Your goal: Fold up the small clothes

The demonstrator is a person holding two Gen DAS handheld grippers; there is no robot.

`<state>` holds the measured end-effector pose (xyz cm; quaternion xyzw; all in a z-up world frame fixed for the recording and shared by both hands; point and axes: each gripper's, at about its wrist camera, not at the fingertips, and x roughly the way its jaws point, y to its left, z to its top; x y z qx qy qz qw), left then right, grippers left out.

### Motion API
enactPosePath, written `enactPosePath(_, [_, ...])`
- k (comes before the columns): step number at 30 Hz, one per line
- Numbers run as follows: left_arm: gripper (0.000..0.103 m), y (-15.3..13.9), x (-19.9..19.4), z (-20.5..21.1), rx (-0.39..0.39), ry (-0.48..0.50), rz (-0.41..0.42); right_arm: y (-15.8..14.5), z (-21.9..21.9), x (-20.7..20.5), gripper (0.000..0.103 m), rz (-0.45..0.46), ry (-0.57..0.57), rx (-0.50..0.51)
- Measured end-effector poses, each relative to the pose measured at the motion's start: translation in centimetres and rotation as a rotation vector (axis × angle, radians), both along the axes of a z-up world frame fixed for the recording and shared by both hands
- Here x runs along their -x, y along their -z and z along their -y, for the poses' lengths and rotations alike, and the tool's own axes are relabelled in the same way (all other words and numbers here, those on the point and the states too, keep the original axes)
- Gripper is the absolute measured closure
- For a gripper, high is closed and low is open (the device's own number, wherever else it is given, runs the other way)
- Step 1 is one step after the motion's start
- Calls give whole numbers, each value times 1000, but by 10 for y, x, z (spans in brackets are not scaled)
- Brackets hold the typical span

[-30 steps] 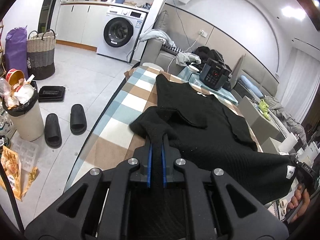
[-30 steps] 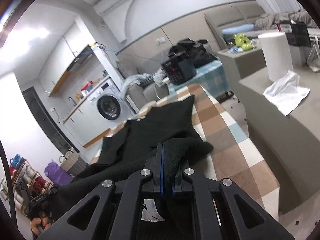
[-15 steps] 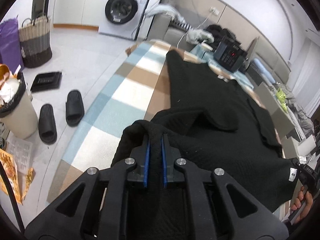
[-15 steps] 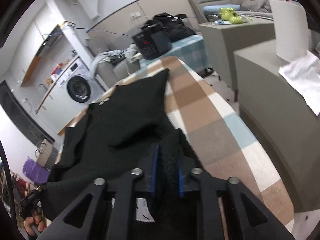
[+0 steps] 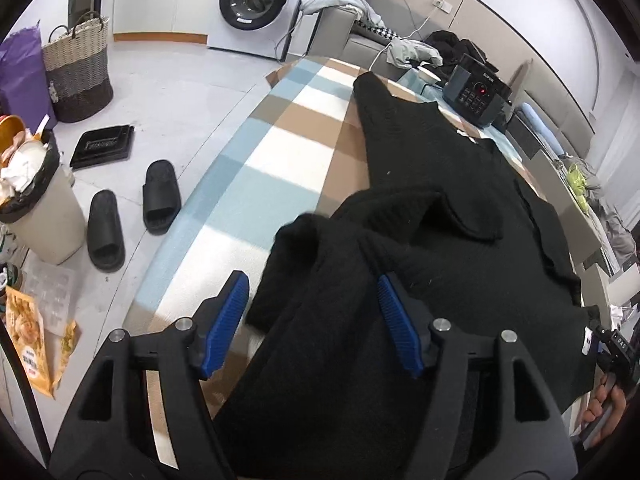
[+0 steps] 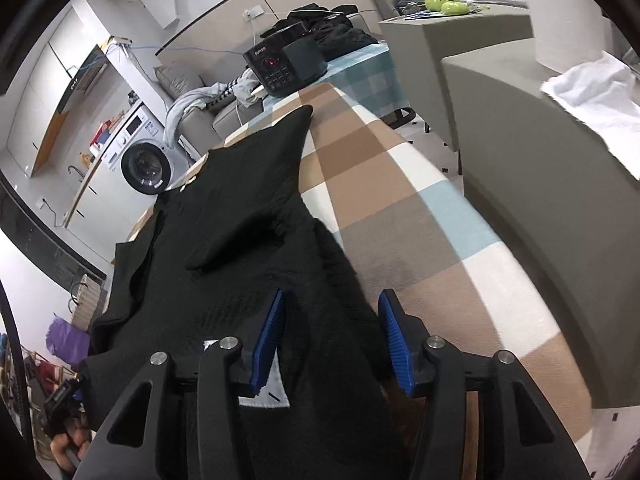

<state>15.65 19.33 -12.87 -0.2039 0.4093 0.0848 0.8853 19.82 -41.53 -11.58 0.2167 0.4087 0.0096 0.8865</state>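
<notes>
Left gripper point(image 5: 312, 316) and right gripper point(image 6: 330, 336): jaws opening, releasing the black knit garment point(image 5: 432, 216), lying between their pads, long axis running ahead along the checked tabletop point(image 5: 280, 152).

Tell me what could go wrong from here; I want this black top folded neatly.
Both grippers, left and right, are opening with the black top between their jaws, so a pad could snag the knit on withdrawal. The bunched hem near the checked cloth's edge might slide off.
</notes>
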Motion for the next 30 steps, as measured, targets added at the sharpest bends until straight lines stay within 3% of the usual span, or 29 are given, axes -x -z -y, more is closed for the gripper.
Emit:
enactPosePath(8, [40,8,-34,5,-14,11,-13,2,-9,-10,52,-8,3,16])
enactPosePath(11, [57,10,-40,7,-6,25,-1,1,-11,-11,53,-8,0,35])
enactPosePath(13, [83,10,-42,10,-14,44,3,0,-16,-13,60,-14,-17,70])
enactPosePath(14, [85,10,-42,12,-14,58,2,0,-20,-14,62,-18,-27,88])
enactPosePath(19, [89,10,-36,19,-43,76,-8,2,-27,-11,80,-28,-50,135])
enactPosePath(30, [90,11,14,24,-41,86,-17,0,-28,10,85,-43,-69,126])
